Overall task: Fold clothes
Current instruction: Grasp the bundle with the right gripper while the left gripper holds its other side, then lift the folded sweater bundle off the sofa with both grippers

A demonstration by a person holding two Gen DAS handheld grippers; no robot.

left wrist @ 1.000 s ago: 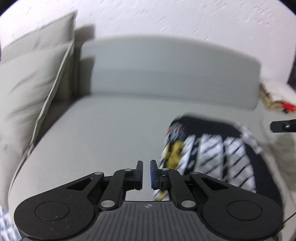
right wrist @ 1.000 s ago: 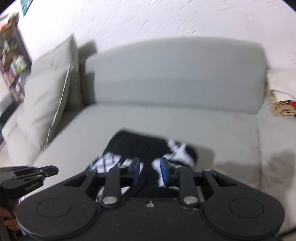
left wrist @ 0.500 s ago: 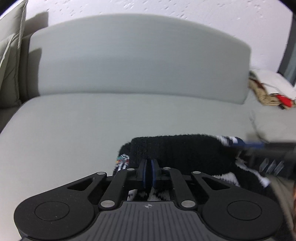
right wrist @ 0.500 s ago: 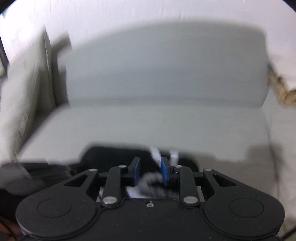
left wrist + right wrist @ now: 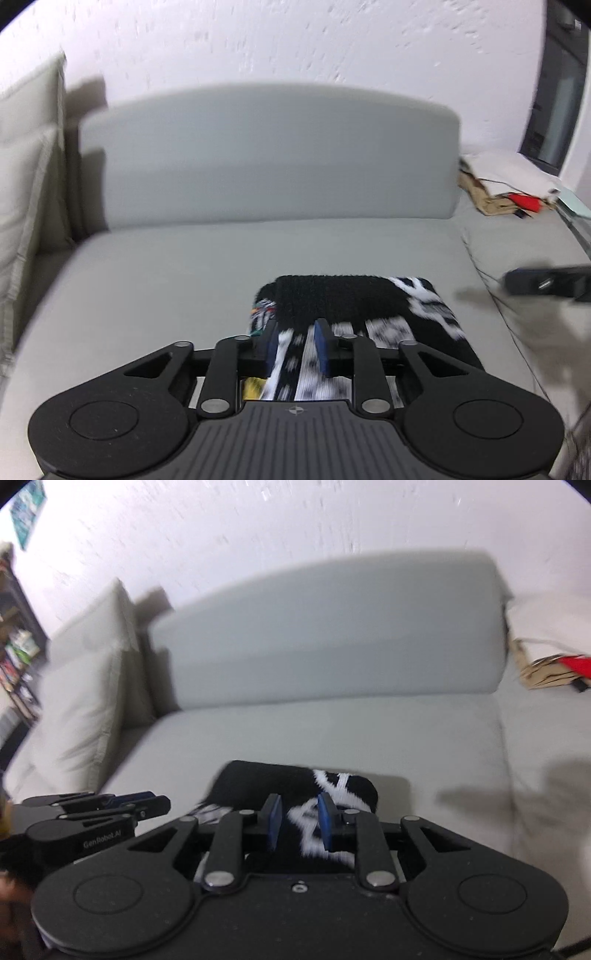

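The folded black-and-white garment [image 5: 354,314] lies on the grey sofa seat [image 5: 166,280]. The left gripper [image 5: 295,347] hovers level above its 6 o'clock edge, fingers parted, grasping nothing. The right gripper [image 5: 297,821] hovers likewise over the garment, released.

We can't read the garment [image 5: 354,306] print, too blurred; its near edge hides behind the left gripper [image 5: 295,345]. Shelf [image 5: 14,657] cut off at frame's left.

Grey sofa [image 5: 258,236]; beige cushion [image 5: 85,701] at left end; brown paper bag [image 5: 491,199] at right; bookshelf [image 5: 14,657].
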